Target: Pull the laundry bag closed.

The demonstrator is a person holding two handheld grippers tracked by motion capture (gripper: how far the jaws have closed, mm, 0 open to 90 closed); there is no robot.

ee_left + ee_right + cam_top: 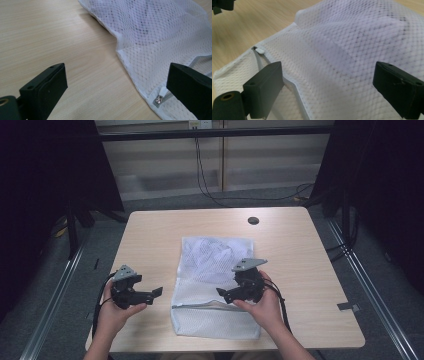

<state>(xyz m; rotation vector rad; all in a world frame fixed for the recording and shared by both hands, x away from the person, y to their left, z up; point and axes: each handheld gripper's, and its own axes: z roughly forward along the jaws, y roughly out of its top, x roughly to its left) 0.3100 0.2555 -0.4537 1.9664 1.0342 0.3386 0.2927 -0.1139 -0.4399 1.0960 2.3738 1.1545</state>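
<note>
Mesh bag [215, 285]: white, flat on table [300, 260], zipper [160, 97] shut.
Left gripper [155, 292]: jaws wide apart, empty.
Right gripper [222, 293]: jaws wide apart over bag, empty.

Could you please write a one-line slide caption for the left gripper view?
Open left tool hovers over the wooden table, facing the zipper pull at the white mesh bag's edge.

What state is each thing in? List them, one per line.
Mesh laundry bag: flat on the table, something white inside.
Zipper: runs along the near end; shut or not, cannot tell.
Left tongs: open, beside the bag, holding nothing.
Right tongs: open, over the bag, holding nothing.
</note>
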